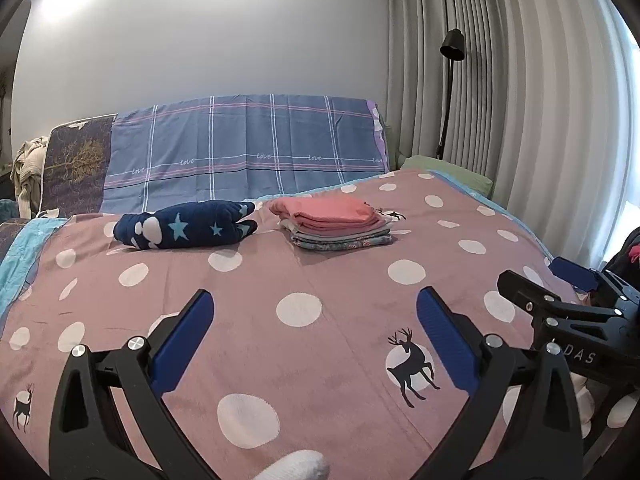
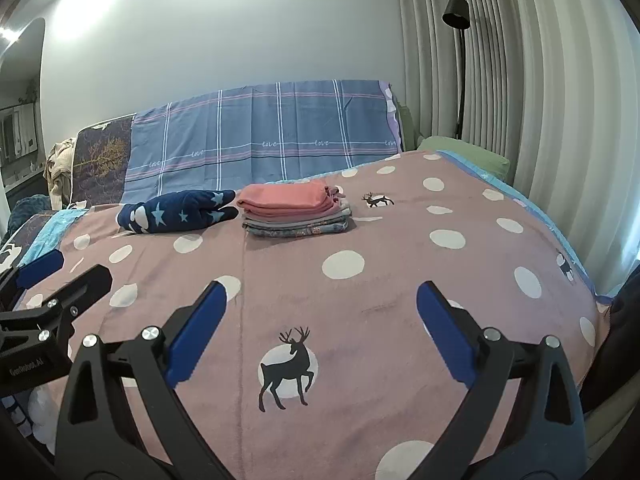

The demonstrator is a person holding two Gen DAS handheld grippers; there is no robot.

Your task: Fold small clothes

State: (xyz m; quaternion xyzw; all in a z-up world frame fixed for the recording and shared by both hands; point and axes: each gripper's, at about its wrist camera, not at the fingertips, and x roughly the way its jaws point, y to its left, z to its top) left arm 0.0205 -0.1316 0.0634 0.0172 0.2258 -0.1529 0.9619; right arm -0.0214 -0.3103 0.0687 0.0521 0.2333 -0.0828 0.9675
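Bed surface is a pink bedspread [image 1: 248, 344] with white dots and black deer prints, filling most of both views. The near half is bare fabric, so there is open room between the grippers and the clothes further back.

Left gripper [image 1: 314, 304] has its jaws spread wide, blue pads facing each other, nothing between them, hovering over the spread. Right gripper [image 2: 320, 298] is also wide, nothing between its pads either. The two sit side by side: the right gripper shows at the right edge of the left wrist view, and the left one at the left edge of the right wrist view.

Task items are at the far part of the spread. The folded stack [image 1: 340, 222] has a pink piece on top, grey and floral layers under it, edges roughly squared. Just left of it, close but with a small gap, lies a navy bundle [image 1: 188, 226] with pale stars and cloud shapes, rolled or loosely folded rather than flat.

Edges: the right edge of the spread curves down toward a grey curtain [image 1: 520, 100], a blue trim running along it. A green pillow [image 1: 448, 172] sits at the far right corner. Behind the clothes is a blue plaid cover [image 1: 248, 148] with "love" printed on it, standing up against a pale wall. A black floor lamp [image 1: 452, 48] stands by the curtain.

No containers visible — the clothes lie straight on the spread. A white blurred shape shows at the bottom of the left wrist view; cannot tell what it is.
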